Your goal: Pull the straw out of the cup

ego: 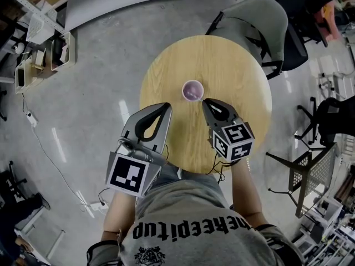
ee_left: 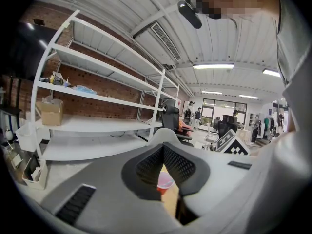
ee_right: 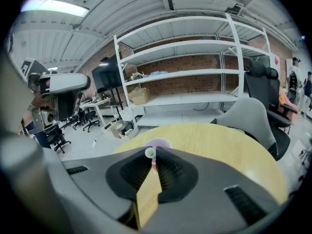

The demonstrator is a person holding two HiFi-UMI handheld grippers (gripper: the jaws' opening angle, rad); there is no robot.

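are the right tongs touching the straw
Touching. The right gripper view shows the straw pinched between the tips of the right tongs, with no gap on either side, just in front of the cup.

Grey T-shirt [ego: 188, 218] with black lettering, grey left hand-held gripper [ego: 164, 107], right hand-held gripper [ego: 206, 102], black-and-white marker cube [ego: 128, 174] on each

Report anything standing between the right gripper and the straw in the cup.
Nothing visible does. The straw stands between the jaws of the right gripper, which close on its top just above the cup.
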